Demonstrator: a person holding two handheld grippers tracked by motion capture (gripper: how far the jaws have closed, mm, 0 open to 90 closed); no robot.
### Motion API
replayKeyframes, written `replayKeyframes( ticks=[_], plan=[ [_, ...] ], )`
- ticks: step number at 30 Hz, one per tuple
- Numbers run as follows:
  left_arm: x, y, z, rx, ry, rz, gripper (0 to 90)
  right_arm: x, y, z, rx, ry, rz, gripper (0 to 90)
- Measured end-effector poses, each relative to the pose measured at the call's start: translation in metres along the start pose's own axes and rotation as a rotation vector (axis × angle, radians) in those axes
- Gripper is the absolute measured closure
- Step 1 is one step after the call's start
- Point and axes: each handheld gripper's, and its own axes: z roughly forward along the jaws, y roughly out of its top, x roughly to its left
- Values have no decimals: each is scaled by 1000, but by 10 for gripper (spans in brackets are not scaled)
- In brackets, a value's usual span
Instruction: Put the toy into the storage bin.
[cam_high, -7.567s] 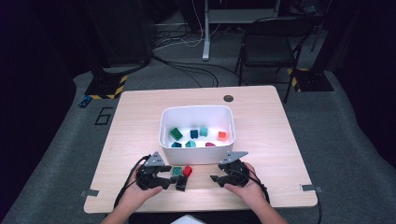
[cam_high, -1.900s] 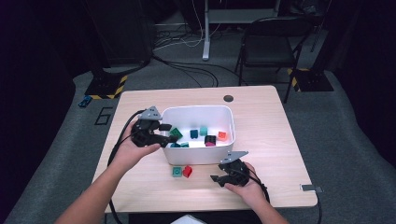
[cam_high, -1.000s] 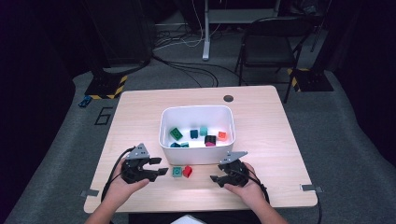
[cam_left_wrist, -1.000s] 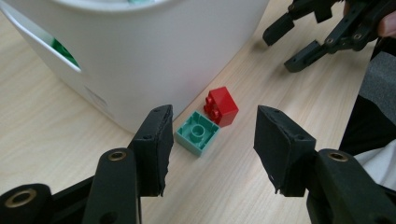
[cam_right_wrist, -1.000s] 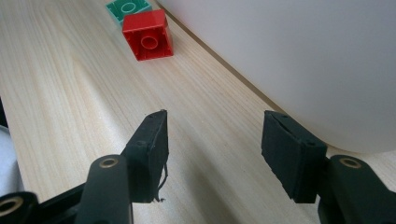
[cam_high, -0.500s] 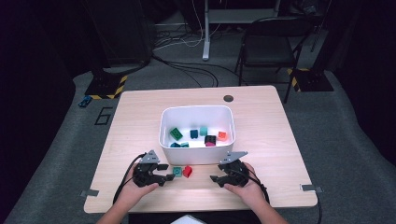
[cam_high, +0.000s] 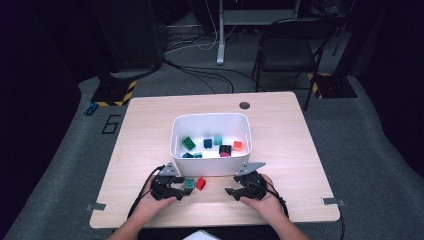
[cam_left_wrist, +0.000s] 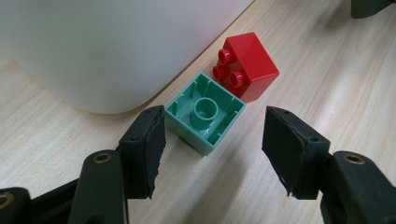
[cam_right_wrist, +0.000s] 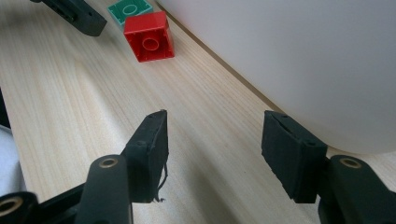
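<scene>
**Green block lined up for the next pick**

Jaws of the left gripper stand spread and have just been opening. The green block lies on the bench between them, studs down, hollow side up. The left pad looks to be at or just beside the block's near-left edge. The right pad stands clear of it. Nothing is pinched yet.

A second ago, in the high view, this gripper sat further left and clear of the blocks. Now it has come in low against the green block, just near of the bin. That reads as the approach to a grasp: the jaws are widened to take the block, and closing on it looks like the next move.

The red block lies on its side, touching the green one's far corner, so a sloppy close could nudge it.

The right gripper rests on the bench to the right, jaws spread on bare wood, with the bin wall close beside it. It has kept its place.

Several blocks already lie in the bin; these two remain on the bench.
</scene>
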Motion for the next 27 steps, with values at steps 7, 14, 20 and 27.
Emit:
replayKeyframes(
  ticks=[7, 14, 20, 27],
  plan=[
    [-4, 1, 4, -4, -31, 30, 384, 1, 0, 1, 2, 0, 3, 408],
    [-10, 2, 12, 3, -32, 35, 372, 0, 0, 1, 6, 0, 2, 408],
    [-17, 5, 18, 12, -29, 69, 396, 0, 0, 1, 5, 0, 1, 408],
    [-22, 3, 19, 17, -16, 92, 490, 0, 0, 1, 3, 1, 7, 408]
  ],
)
